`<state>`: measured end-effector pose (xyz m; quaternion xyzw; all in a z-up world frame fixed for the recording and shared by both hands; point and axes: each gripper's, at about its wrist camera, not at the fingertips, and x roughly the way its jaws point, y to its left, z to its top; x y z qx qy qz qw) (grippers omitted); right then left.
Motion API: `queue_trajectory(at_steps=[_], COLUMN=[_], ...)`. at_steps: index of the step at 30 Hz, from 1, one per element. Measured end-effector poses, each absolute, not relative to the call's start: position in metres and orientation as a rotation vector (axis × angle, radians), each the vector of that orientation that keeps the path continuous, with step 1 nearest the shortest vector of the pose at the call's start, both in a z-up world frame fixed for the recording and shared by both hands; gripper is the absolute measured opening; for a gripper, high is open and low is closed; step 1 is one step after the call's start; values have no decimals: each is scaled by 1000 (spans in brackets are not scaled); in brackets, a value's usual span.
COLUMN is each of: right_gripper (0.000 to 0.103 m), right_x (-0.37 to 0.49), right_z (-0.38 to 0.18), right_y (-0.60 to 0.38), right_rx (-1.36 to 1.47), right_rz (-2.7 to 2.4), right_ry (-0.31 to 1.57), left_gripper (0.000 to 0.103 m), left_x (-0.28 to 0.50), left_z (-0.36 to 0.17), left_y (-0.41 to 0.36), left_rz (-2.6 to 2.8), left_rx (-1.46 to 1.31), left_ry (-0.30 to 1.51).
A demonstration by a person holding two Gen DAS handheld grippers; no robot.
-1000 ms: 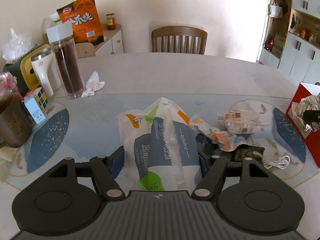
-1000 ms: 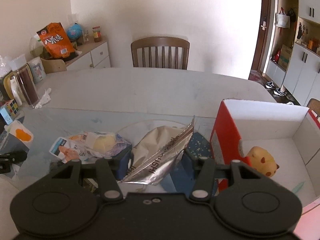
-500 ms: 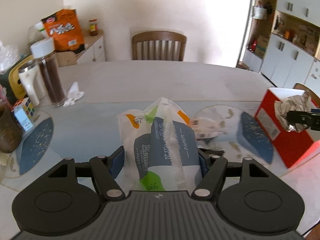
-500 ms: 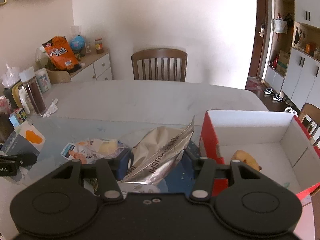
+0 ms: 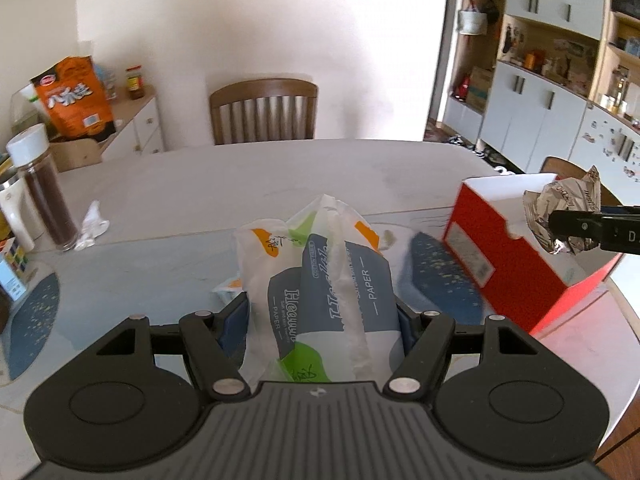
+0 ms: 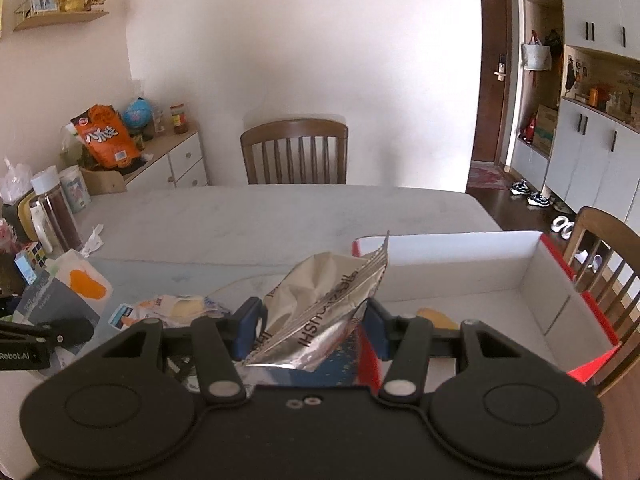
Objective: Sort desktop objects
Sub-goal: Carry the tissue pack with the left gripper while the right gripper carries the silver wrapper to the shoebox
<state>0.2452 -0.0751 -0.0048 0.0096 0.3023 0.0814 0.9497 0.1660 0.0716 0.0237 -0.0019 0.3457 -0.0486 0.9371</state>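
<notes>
My left gripper (image 5: 322, 314) is shut on a white, grey and green tissue pack (image 5: 320, 292) and holds it above the table. The pack also shows in the right wrist view (image 6: 68, 296). My right gripper (image 6: 312, 320) is shut on a crumpled silver foil wrapper (image 6: 324, 304), held over the near left corner of the red box (image 6: 592, 312) with a white inside. In the left wrist view the wrapper (image 5: 564, 212) hangs above the box (image 5: 504, 264). A yellow object (image 6: 434, 316) lies in the box.
A snack packet (image 6: 172, 308) lies on the glass mat. At the table's left stand a jar with a white lid (image 5: 44, 188), a crumpled tissue (image 5: 94, 224) and a puzzle cube (image 6: 34, 254). A wooden chair (image 5: 264, 112) stands behind the table.
Both grippers rose and moved right with their loads. The foil wrapper went from left of the red box to over its corner. The tissue pack drew nearer the box.
</notes>
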Motion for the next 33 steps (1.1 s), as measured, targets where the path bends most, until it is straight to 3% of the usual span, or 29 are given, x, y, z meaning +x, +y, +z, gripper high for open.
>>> queue_trajectory(at_steps=[33], right_gripper=[54], right_x=[265], right_z=[-4], right_y=[-232], right_rx=[34], right_rz=[145], right_ry=[627], left_gripper=[70], left_x=[209], left_z=[29], left_y=[-118], left_rz=[-299], left_rx=[94], left_ry=[719])
